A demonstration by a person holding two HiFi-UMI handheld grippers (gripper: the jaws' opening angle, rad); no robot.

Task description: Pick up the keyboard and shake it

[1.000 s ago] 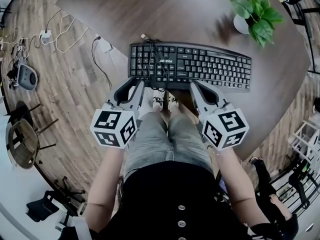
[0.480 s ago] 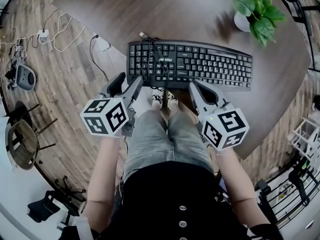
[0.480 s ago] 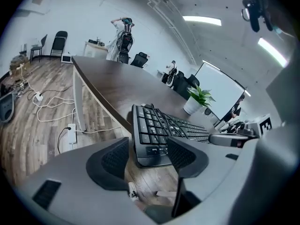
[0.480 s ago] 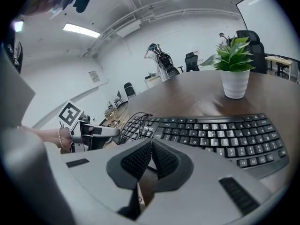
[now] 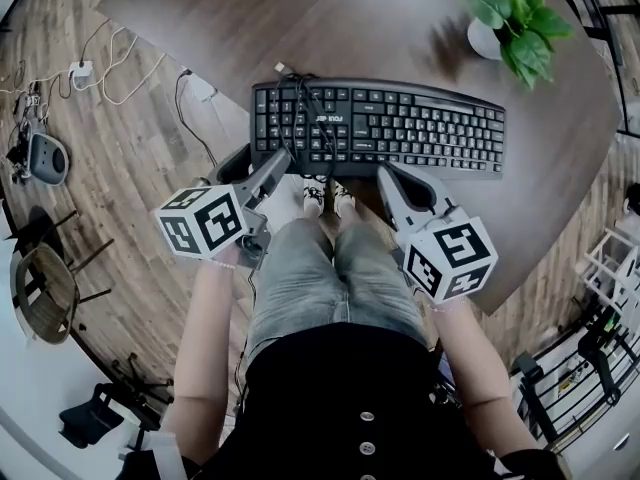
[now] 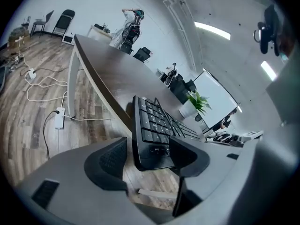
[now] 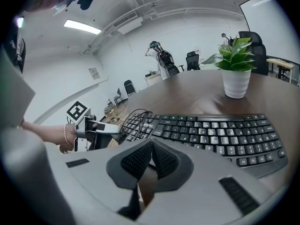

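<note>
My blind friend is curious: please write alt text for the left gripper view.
The left gripper, jaws just opened wide, straddles the near corner of a black keyboard at the edge of a wooden table; a potted plant stands beyond.

We're getting bright, even light from ceiling strips (image 7: 82,27), soft shadows, and heavy fisheye bending with dark corners.
</note>
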